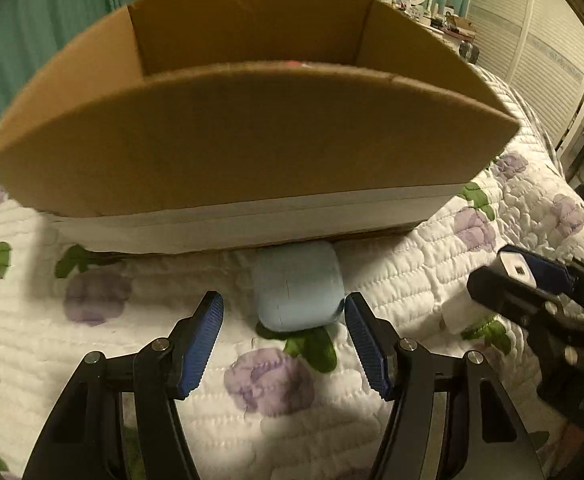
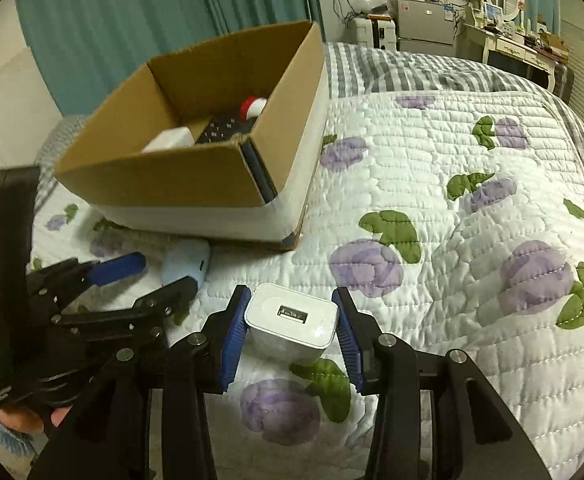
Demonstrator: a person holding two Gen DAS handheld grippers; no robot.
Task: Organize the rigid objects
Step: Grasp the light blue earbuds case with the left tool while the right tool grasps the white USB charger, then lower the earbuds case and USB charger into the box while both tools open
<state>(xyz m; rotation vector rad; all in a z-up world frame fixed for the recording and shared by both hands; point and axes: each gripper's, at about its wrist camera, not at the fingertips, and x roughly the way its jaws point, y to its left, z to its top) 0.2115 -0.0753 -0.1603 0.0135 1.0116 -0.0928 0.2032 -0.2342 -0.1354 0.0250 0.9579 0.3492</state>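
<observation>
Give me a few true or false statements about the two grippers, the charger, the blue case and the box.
1. The right gripper has the white USB charger between its fingers. True.
2. The light blue case lies inside the cardboard box. False: it lies on the quilt in front of the box.
3. The left gripper is shut on the case. False: its jaws stand open around the near end.
4. The box already holds things, one with a red cap. True.
</observation>
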